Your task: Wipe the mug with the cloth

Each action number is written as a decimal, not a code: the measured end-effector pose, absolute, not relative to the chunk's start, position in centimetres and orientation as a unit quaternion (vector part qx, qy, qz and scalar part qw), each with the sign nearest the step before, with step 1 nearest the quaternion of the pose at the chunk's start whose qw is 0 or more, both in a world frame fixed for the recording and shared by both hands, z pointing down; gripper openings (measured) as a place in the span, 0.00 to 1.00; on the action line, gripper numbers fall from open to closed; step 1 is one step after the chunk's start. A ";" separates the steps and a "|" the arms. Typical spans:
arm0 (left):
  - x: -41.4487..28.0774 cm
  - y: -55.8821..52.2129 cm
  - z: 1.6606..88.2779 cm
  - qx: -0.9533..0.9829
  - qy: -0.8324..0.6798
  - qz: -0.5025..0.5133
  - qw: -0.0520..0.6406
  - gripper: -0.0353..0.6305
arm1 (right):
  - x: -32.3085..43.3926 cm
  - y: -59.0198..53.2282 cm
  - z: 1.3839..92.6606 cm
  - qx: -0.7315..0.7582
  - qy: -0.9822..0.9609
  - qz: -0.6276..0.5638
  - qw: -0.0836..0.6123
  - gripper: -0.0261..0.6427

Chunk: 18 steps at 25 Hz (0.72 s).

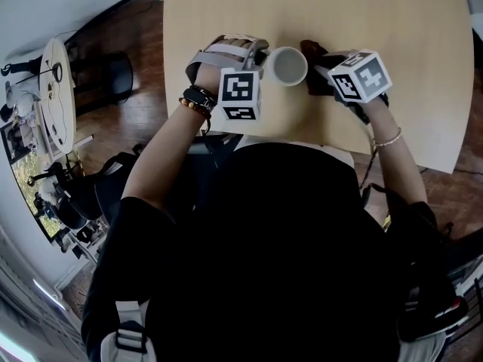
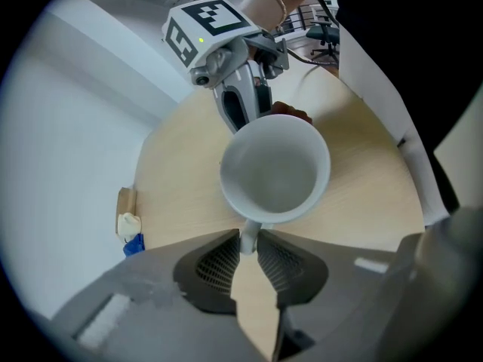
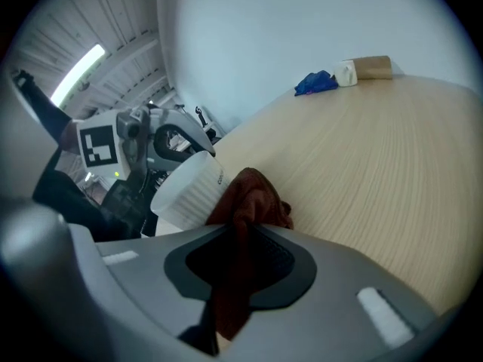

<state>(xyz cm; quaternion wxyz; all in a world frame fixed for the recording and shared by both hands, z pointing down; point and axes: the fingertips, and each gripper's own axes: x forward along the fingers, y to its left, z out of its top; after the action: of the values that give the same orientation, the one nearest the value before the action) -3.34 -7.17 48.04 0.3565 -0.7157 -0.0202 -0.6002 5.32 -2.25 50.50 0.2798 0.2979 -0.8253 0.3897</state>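
A white mug (image 1: 288, 65) hangs tilted over the light wooden table (image 1: 392, 21), its mouth toward the head view. My left gripper (image 2: 247, 241) is shut on the mug's handle; the empty bowl of the mug (image 2: 275, 168) fills the middle of the left gripper view. My right gripper (image 3: 241, 236) is shut on a dark red-brown cloth (image 3: 249, 202), bunched against the ribbed outer wall of the mug (image 3: 189, 191). In the head view the cloth (image 1: 312, 50) shows as a dark wad right of the mug, in front of my right gripper (image 1: 323, 70).
At the table's far edge lie a blue scrap (image 3: 315, 83), a small white item (image 3: 346, 72) and a brown block (image 3: 373, 67); the same group (image 2: 128, 225) shows at the left. A white wall stands behind. Office chairs and clutter (image 1: 53, 164) stand on the wooden floor left of the table.
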 end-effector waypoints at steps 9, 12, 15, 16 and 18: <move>-3.5 -7.0 48.1 -0.723 -0.016 -0.591 0.356 0.17 | 4.9 -2.0 50.9 0.287 -0.824 0.348 0.342 0.14; -3.6 -7.2 48.1 -0.721 -0.017 -0.588 0.365 0.17 | 4.9 -2.3 49.0 0.265 -0.839 0.375 0.291 0.14; -3.5 -7.1 48.0 -0.724 -0.019 -0.582 0.370 0.17 | 4.8 -2.5 46.7 0.244 -0.853 0.385 0.253 0.14; -3.4 -7.1 48.1 -0.725 -0.020 -0.579 0.372 0.17 | 4.8 -2.6 46.2 0.238 -0.857 0.383 0.250 0.14; -3.1 -7.1 48.2 -0.727 -0.024 -0.575 0.374 0.17 | 4.9 -2.8 45.6 0.227 -0.862 0.374 0.257 0.14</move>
<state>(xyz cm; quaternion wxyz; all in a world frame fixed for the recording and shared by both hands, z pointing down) -3.11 -7.14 48.22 0.3740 -0.7270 -0.0240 -0.5753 4.90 -2.81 45.58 0.2565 0.2265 -0.8618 0.3745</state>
